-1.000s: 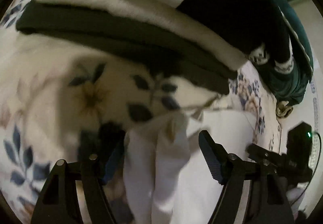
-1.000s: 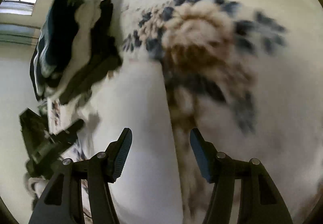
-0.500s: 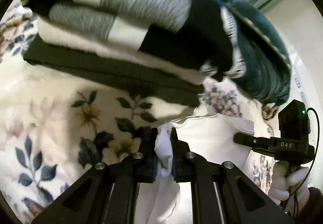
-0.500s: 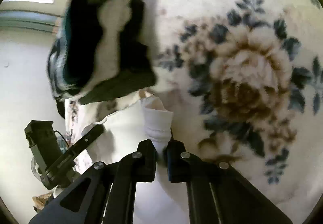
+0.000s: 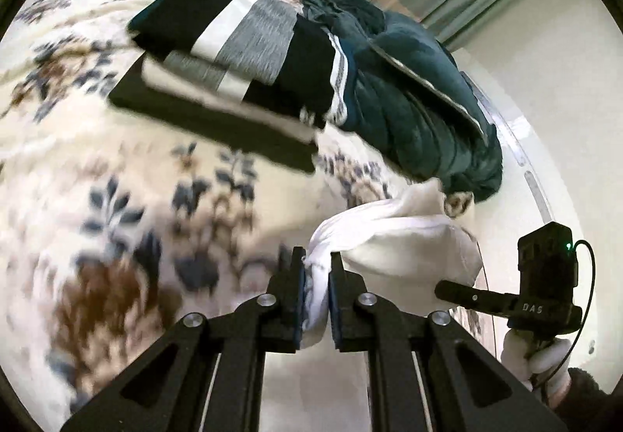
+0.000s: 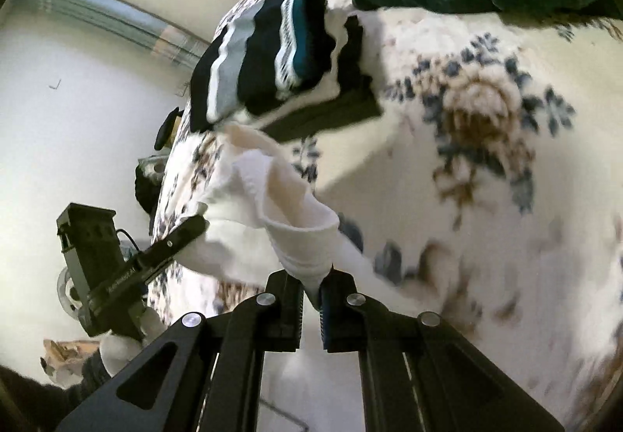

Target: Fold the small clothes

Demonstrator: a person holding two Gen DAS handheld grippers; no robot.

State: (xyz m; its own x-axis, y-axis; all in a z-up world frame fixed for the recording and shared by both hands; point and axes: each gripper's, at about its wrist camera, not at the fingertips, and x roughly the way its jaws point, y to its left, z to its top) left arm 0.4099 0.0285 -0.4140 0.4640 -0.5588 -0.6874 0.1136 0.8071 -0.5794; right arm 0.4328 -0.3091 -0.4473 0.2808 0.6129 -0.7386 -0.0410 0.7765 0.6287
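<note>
Lifting the white garment [image 5: 397,237] off the bed [image 5: 117,198], the left gripper [image 5: 316,288] is clamping one bunched edge with fingers nearly closed; the right gripper [image 6: 311,288] is pinching another edge [image 6: 303,237] likewise. Next, likely spreading it flat. The folded stack [image 5: 233,54] is lying behind; no containers are showing.
</note>
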